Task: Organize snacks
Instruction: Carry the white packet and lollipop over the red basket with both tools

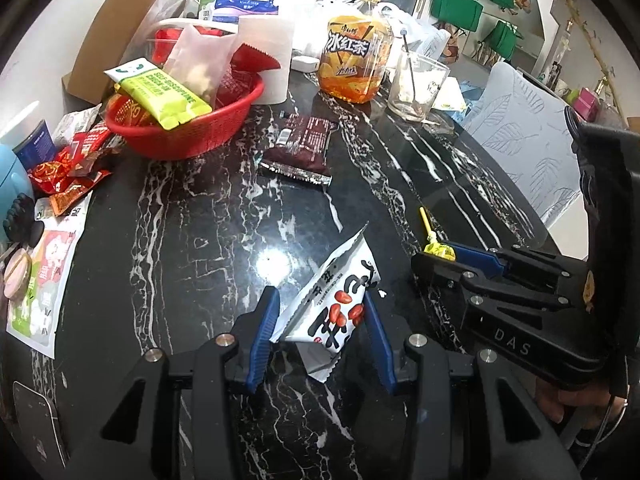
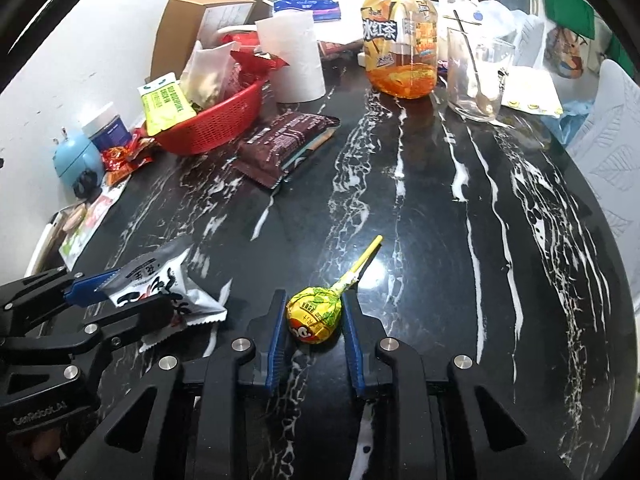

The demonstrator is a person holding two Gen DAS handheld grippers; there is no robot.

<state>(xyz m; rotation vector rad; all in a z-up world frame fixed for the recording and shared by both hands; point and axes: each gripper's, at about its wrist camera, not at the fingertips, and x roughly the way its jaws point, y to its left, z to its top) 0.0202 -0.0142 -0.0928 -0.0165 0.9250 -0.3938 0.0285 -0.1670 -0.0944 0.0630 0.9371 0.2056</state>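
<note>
Left gripper (image 1: 318, 320): black frame, ribbed blue pads, jaws drawn narrow and clamped on a white peanut packet (image 1: 336, 312). The packet is crinkled foil-plastic with serrated end seams, black brush lettering and red peanuts printed on it; it tilts up toward the centre of the left wrist frame, its lower corner close over the table.

Right gripper (image 2: 314, 318): same build, jaws set closely either side of a lollipop (image 2: 315, 315). Whether the pads press its wrapper cannot be told. The lollipop is a round head in a glossy yellow wrapper with green leaf print and a thin yellow stick pointing to the upper right, lying on the table (image 2: 420, 240), which is polished black marble with white veins.

Surroundings, right wrist frame:
- Brown chocolate biscuit packet (image 2: 286, 142), flat with crimped ends, centre left, lying on another wrapper, between the grippers and the basket.
- Red plastic mesh basket (image 2: 218, 122), round, upper left, heaped with a lime-green sachet (image 2: 160, 102), a translucent pouch and red wrappers.
- White paper roll (image 2: 294, 58), cylindrical, just beside the basket.
- Iced tea bottle (image 2: 400, 40), clear plastic with an orange label, part full, top centre.
- Drinking glass (image 2: 478, 76), with a metal spoon in it, right of the bottle.
- Open cardboard box (image 2: 192, 20), upper left.
- Small red wrappers (image 2: 124, 158), loose, left of the basket.
</note>
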